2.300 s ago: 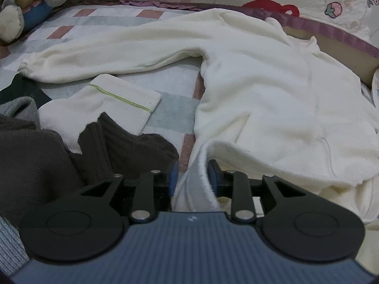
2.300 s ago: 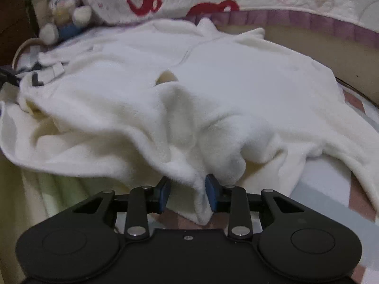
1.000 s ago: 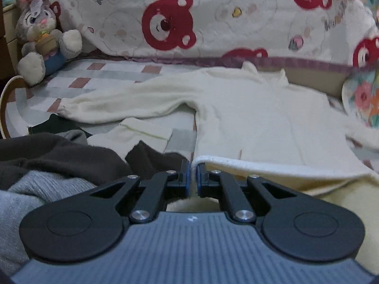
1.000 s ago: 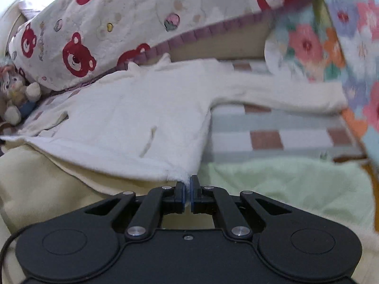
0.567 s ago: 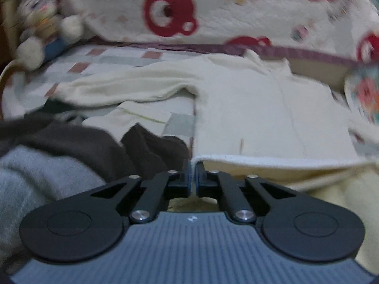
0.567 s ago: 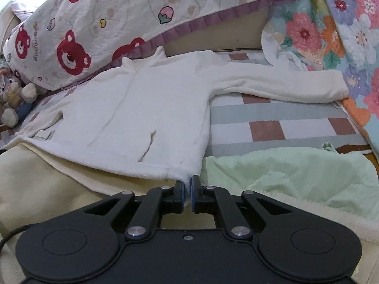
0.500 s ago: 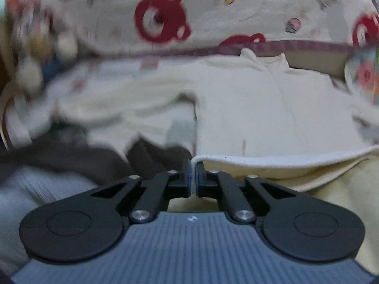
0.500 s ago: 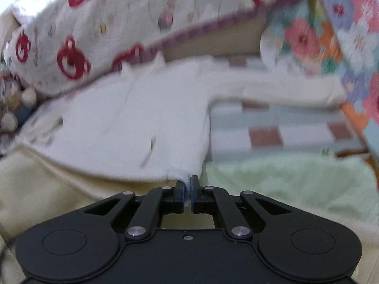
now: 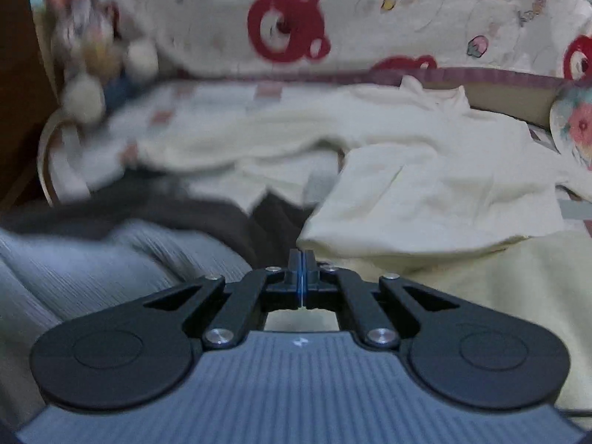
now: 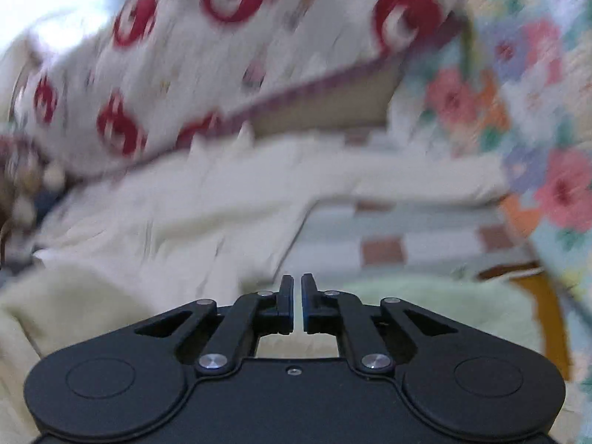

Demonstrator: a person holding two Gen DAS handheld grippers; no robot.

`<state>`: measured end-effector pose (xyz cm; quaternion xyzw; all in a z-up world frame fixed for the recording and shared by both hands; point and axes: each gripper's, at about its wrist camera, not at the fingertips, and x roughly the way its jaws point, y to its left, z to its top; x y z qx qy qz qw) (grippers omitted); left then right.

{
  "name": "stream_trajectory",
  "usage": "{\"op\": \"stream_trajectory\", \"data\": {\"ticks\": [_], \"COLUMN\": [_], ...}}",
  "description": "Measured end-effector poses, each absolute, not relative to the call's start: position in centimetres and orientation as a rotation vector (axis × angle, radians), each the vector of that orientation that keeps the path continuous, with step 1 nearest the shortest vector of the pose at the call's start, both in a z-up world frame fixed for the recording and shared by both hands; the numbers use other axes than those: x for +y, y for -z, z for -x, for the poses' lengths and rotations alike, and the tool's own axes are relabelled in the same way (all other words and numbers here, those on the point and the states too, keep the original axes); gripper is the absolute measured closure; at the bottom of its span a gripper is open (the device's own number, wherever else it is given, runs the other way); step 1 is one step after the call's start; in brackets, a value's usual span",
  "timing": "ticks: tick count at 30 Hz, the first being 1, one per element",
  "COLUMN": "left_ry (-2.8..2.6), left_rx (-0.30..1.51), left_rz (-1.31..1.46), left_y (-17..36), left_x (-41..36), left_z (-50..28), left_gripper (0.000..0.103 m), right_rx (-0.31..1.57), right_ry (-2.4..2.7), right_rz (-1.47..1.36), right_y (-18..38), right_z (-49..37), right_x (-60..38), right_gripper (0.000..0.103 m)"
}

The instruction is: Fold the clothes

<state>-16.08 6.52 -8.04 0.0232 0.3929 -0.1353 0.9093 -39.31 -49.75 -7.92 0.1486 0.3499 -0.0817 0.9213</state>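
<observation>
A cream long-sleeved sweater (image 9: 425, 185) lies spread on the bed, collar toward the bear-print quilt. In the left wrist view my left gripper (image 9: 301, 257) is shut, and the sweater's lower left hem corner runs right down to its tips, apparently pinched between the pads. In the blurred right wrist view the same sweater (image 10: 185, 229) lies ahead and to the left. My right gripper (image 10: 296, 281) has its jaws opening. A narrow gap shows between the pads with no cloth in it. The hem's right corner lies just beyond the left fingertip.
A bear-print quilt (image 9: 288, 33) and a plush toy (image 9: 85, 55) stand at the back. Dark brown (image 9: 266, 218) and grey knit (image 9: 111, 259) garments lie to the left, and a pale yellow blanket (image 9: 481, 288) lies under the hem. Green fleece (image 10: 425, 307) and floral fabric (image 10: 536, 111) are on the right.
The right jaws have parted and the hem corner has slipped out of them. The left gripper stays shut at the hem. Both views have shifted and blurred.
</observation>
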Motion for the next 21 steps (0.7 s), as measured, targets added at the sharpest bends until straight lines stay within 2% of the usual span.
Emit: {"op": "stream_trajectory", "data": {"ticks": [3,4,5,6,9,10,15,18,19,21], "left_ry": [0.321,0.333,0.336,0.335,0.308,0.303,0.226,0.214,0.231,0.280], "left_rx": [0.798,0.799,0.808,0.823,0.867,0.895,1.066,1.149,1.146,1.140], "left_rz": [0.006,0.004,-0.008,-0.022,-0.002,0.001,-0.032,-0.007,0.005,0.035], "left_y": [7.7,7.5,7.5,7.6,8.3,8.9,13.7,15.9,16.0,15.9], "left_x": [5.9,5.6,5.1,4.6,3.6,3.3,2.0,2.2,2.2,2.5], "left_z": [14.7,13.9,13.1,12.0,9.0,8.0,3.0,1.7,1.7,1.9], "left_gripper": [0.091,0.073,0.055,0.047,0.043,0.038,0.037,0.045,0.052,0.074], "right_rx": [0.772,0.793,0.824,0.850,0.903,0.915,0.955,0.979,0.984,0.988], "right_ry": [0.078,0.055,0.036,0.024,-0.002,-0.006,0.003,-0.042,-0.054,-0.044], "right_rz": [-0.373,-0.437,-0.504,-0.563,-0.652,-0.647,-0.674,-0.754,-0.791,-0.860], "right_y": [10.6,11.5,12.4,13.2,15.3,15.8,17.7,18.6,18.9,19.8], "right_z": [35.4,34.0,32.7,31.8,30.6,30.4,30.7,30.7,30.8,30.6], "right_x": [-49.9,-50.1,-50.4,-50.6,-49.6,-49.2,-48.9,-49.4,-49.5,-50.0], "right_gripper": [0.090,0.076,0.067,0.057,0.056,0.056,0.054,0.054,0.054,0.052]}}
